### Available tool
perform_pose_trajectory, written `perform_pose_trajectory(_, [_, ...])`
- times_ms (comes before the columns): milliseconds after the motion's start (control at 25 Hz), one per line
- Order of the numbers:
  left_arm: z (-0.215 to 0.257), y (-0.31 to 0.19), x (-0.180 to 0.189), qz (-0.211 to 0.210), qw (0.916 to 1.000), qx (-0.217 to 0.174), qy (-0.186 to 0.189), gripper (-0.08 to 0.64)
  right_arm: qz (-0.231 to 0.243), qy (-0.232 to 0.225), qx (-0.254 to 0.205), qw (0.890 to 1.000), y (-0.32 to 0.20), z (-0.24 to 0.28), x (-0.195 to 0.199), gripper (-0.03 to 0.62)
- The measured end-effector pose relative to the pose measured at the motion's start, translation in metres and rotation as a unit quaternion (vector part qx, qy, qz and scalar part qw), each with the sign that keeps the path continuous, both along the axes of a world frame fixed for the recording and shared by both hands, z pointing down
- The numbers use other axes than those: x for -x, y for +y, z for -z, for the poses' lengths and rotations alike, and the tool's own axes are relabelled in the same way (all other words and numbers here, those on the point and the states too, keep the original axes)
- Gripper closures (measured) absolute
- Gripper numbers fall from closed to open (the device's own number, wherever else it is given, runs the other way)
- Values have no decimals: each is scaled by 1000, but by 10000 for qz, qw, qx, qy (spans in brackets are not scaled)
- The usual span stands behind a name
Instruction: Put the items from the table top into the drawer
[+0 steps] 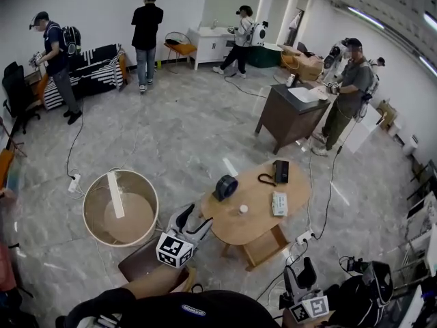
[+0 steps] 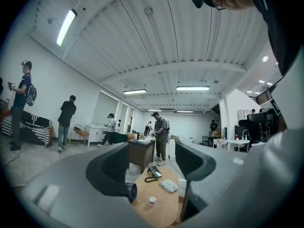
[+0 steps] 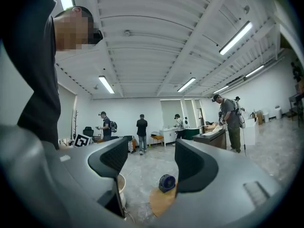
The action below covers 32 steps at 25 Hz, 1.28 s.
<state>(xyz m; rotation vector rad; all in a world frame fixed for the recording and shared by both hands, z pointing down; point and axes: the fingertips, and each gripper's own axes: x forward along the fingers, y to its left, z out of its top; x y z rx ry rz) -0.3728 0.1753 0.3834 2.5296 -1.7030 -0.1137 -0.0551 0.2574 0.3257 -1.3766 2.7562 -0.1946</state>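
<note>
An oval wooden table carries a dark blue round fan, a black phone with a cord, a white packet and a small white bottle. Under its near end a wooden drawer or shelf shows. My left gripper hovers open just left of the table, holding nothing. My right gripper is open and empty, lower right, apart from the table. In the left gripper view the left gripper frames the phone, packet and bottle. Between the jaws of the right gripper the fan shows.
A round beige tub stands left of the table, a brown box below it. Cables and a power strip lie on the floor at the right. A dark desk with a person stands beyond. Several people are around the room.
</note>
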Motion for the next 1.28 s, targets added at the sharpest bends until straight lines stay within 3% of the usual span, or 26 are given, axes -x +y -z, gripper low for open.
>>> perform_pose_trajectory(200, [-18,-6,16,119,9997,185,138,272,40,-32,135,9999,-12,-9,14,276])
perform_pose_trajectory(520, [-16,-32,10,139,9998,130,-50,272,99,-174,113,9997,-39,-13,8,284])
perform_pose_trajectory(800, [-21,-66,-27,122,9997,84,-179,272,42,-337,107,9994,-72,-24,-32,288])
perform_pose_trajectory(1280, [-47,-167,-127,290,9975,60,-634,273,63,-502,174,9986,-174,-35,-137,290])
